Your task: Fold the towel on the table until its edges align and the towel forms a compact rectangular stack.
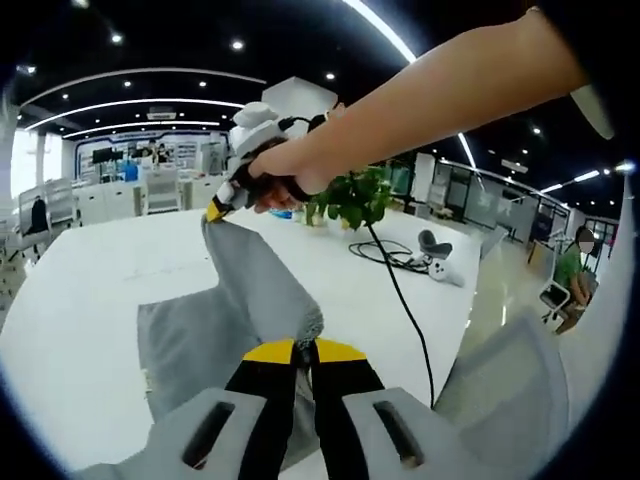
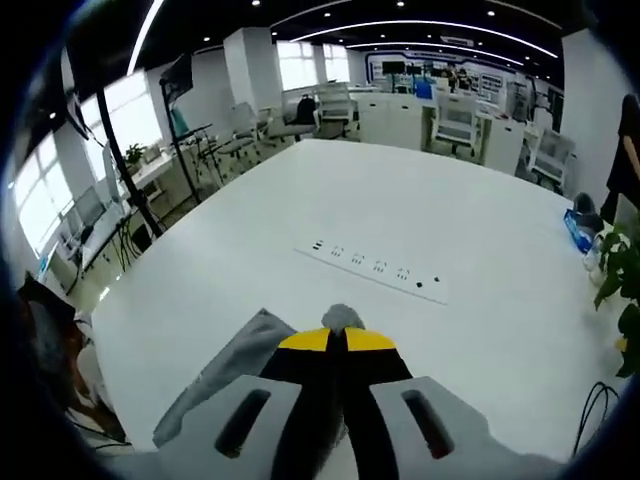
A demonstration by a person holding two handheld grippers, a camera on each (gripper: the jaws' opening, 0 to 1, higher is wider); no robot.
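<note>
- The left gripper is clenched on one corner of the grey towel.
- Ahead of it, the right gripper pinches the opposite corner, lifted above the white table.
- The fold looks barely begun; alignment and stacking remain.

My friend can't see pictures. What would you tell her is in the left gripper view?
Two tongs lift a gray towel off a white table: the left tongs pinch one corner up close, and the right tongs, in a person's hand, pinch another farther away. Behind are a green plant and a black cable.
</note>
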